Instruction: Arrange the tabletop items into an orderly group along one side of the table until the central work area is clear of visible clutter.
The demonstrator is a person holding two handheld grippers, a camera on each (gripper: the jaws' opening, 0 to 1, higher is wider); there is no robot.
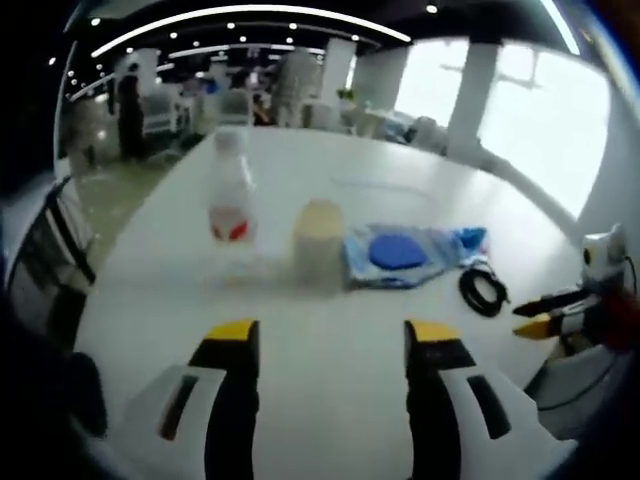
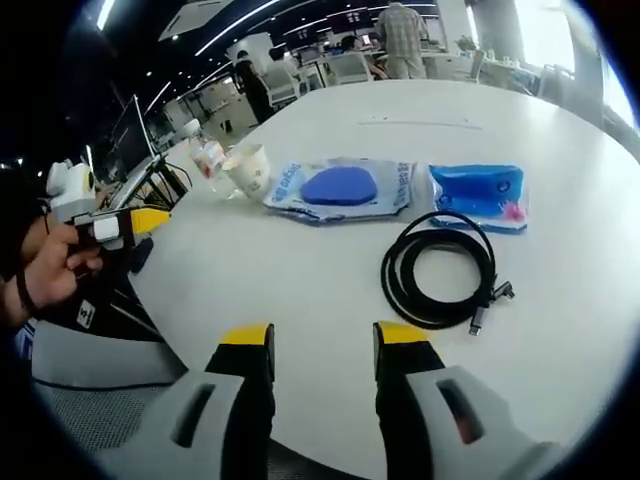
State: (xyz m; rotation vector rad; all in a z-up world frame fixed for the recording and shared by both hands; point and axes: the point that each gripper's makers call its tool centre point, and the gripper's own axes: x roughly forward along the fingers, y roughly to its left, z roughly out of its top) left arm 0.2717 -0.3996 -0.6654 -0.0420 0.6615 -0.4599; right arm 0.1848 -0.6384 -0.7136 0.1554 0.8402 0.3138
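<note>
On table: blurred bottle, cup; cable partly cut off.

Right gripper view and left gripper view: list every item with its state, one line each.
Left gripper: open, holding nothing.
Right gripper: open, holding nothing.
Bottle: upright, cap on.
Paper cup: upright beside the bottle.
Black cable: coiled, lying flat.
Pouch with blue disc: lying flat.
Blue packet: lying flat, beyond the cable.
</note>
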